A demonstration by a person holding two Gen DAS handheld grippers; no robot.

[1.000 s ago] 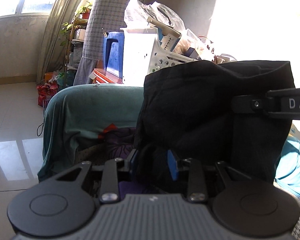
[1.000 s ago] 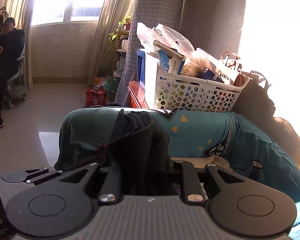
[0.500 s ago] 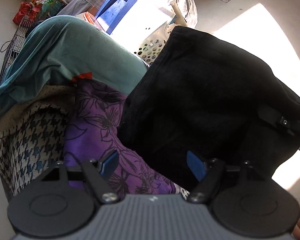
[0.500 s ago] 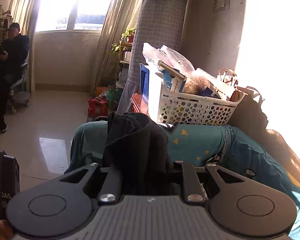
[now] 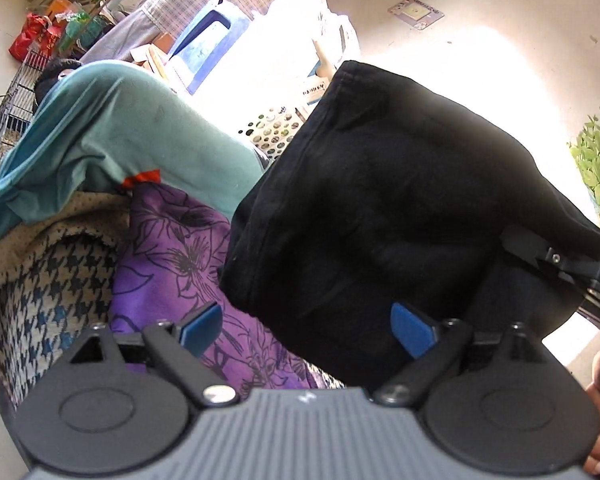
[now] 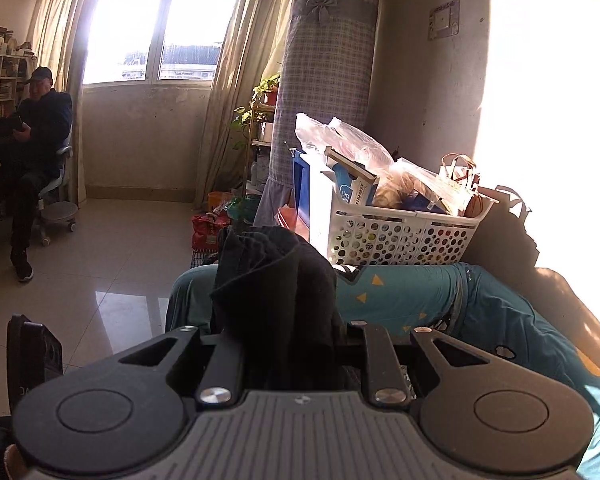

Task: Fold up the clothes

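Note:
A black garment hangs in the air in the left wrist view, pinched at its right edge by my right gripper. In the right wrist view the same black garment is bunched between the jaws of the right gripper, which is shut on it; its fingertips are hidden by the cloth. My left gripper is open, its blue pads wide apart just below the garment's lower edge. Under it lies a purple floral cloth.
A teal cloth is draped over a houndstooth cover. A white perforated basket full of bags stands behind the teal-covered sofa. A person sits at far left on the tiled floor.
My left gripper opened, let go of the black garment and tilted down toward the purple cloth. The right gripper stayed shut on the garment and rose a little.

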